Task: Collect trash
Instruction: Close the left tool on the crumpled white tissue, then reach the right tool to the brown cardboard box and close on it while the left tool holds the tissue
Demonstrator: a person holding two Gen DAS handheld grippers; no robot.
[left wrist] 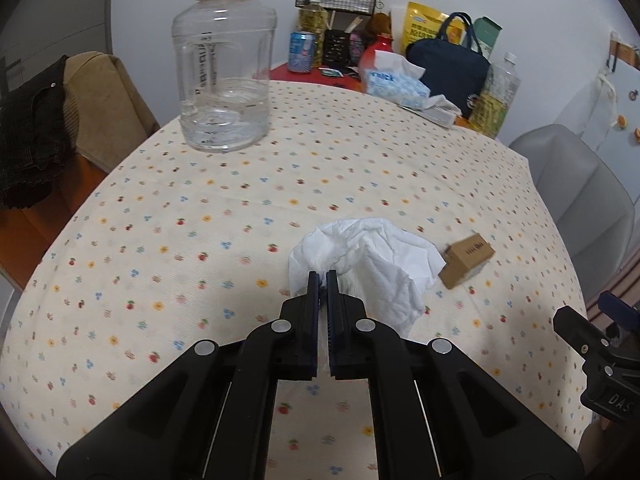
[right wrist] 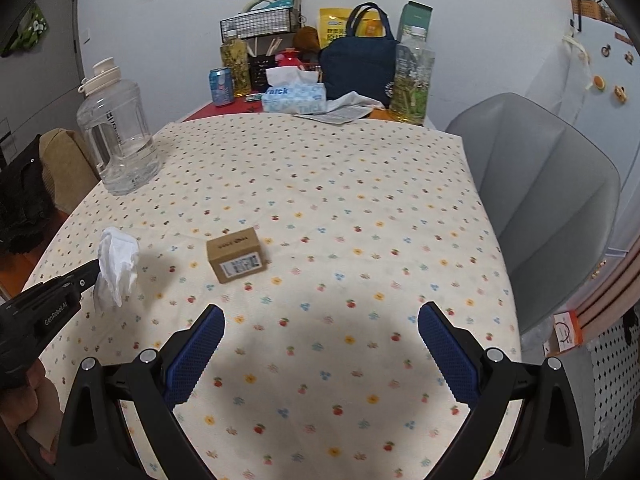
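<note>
While pinched by the left claw (left wrist: 323, 276), the crumpled white tissue (left wrist: 372, 268) hangs.

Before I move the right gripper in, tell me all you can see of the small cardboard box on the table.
The cardboard box is small, brown and closed, with dark print on top and a white barcode label on the side facing the right gripper. It sits flat on the dotted tablecloth, turned slightly askew. Nothing touches it; the crumpled tissue hangs apart, to its left.
</note>
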